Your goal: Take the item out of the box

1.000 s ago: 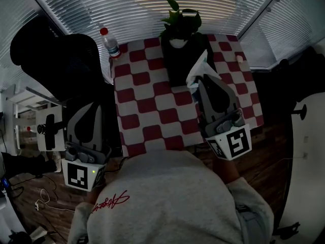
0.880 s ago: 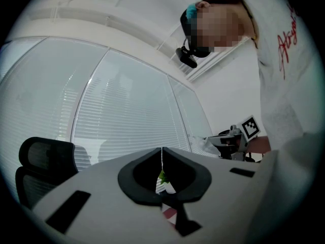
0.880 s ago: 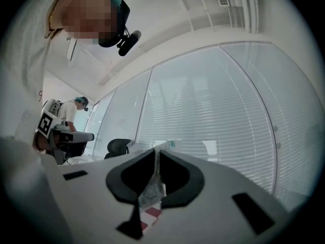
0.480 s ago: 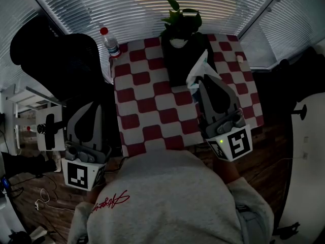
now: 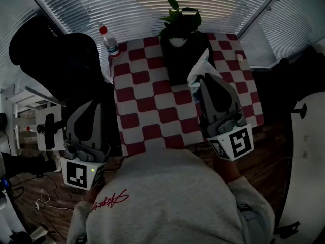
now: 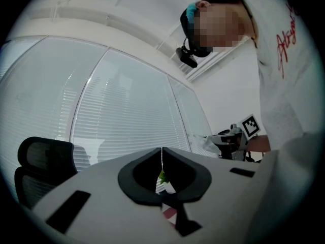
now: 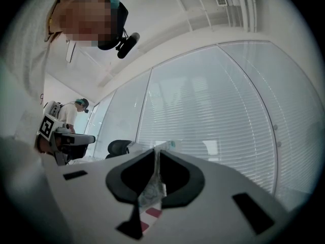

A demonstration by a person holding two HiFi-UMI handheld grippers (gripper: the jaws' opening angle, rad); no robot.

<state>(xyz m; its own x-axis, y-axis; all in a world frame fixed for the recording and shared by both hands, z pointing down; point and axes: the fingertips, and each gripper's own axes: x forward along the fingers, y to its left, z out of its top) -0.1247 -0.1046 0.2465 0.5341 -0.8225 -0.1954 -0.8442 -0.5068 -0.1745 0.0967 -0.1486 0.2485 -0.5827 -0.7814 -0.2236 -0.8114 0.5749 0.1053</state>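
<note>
Packet (image 7: pixel 151 191) pinched by right gripper (image 5: pixel 205 82), tilted slightly upward

Head view underexposed. Light enters through the blinds (image 5: pixel 152 14) at the far side, with an oval glare patch on them. The chair (image 5: pixel 56 60) at far left and the box (image 5: pixel 177 65) read as near-black masses, no detail. The pale packet (image 5: pixel 199 67) is the brightest thing on the checked table (image 5: pixel 147 105). Both gripper views brighter, backlit; straight lines bow heavily, corners black, near foreground soft.

Two tools (image 5: pixel 95 105) (image 5: pixel 205 80) — one box (image 5: pixel 177 60), one item (image 5: pixel 197 69)
</note>
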